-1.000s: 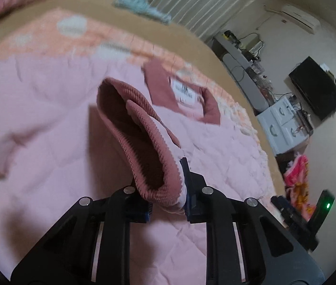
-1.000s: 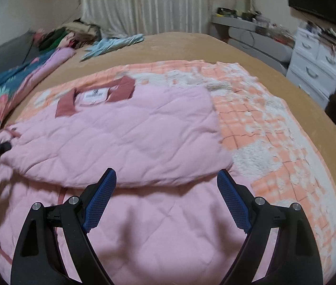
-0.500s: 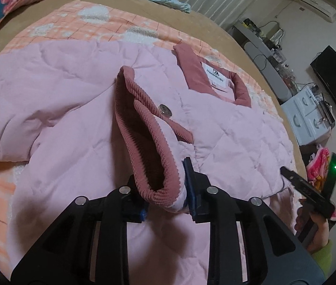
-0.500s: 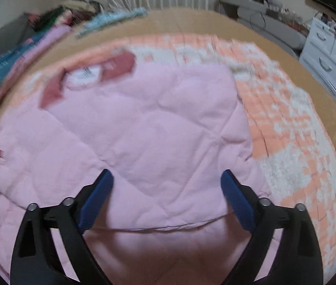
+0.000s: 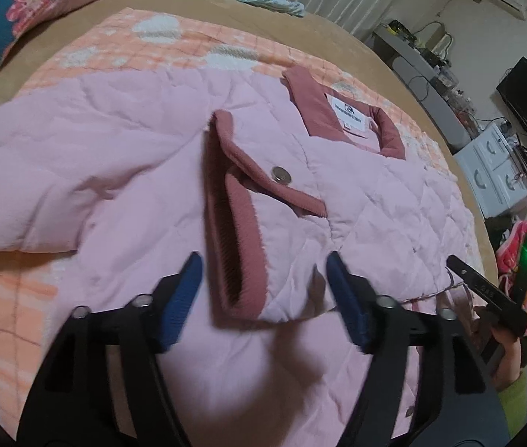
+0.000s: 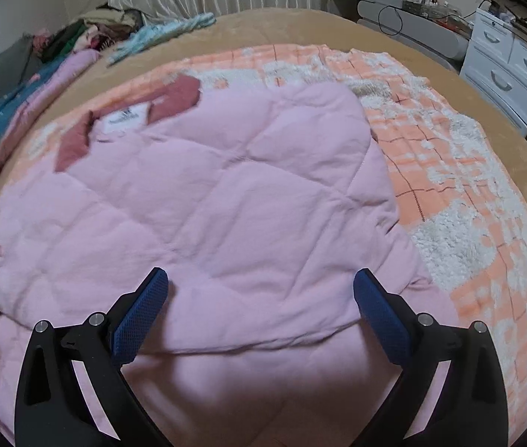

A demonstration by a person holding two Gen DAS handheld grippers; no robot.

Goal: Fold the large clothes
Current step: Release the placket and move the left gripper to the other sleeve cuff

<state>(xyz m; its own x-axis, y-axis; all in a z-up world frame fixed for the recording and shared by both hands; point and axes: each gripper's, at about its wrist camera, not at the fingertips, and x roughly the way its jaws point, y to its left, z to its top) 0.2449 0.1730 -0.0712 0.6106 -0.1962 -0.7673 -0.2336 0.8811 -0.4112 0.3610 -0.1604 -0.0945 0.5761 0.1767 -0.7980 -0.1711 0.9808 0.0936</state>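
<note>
Lying across the pink jacket [image 5: 375, 201], the cuffed sleeve [image 5: 241, 223] looks folded in, both grippers [image 5: 263, 294] [image 6: 259, 305] released, further folds remaining.

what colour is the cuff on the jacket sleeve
Dusty rose-red ribbed cuff on the pale pink jacket; clearest in the left wrist view.

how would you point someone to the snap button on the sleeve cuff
Start at the pink quilted jacket spread on the orange checked blanket. Its sleeve lies folded across the body, ending in a dark rose ribbed cuff. The snap button is the only shiny metal disc there.
</note>
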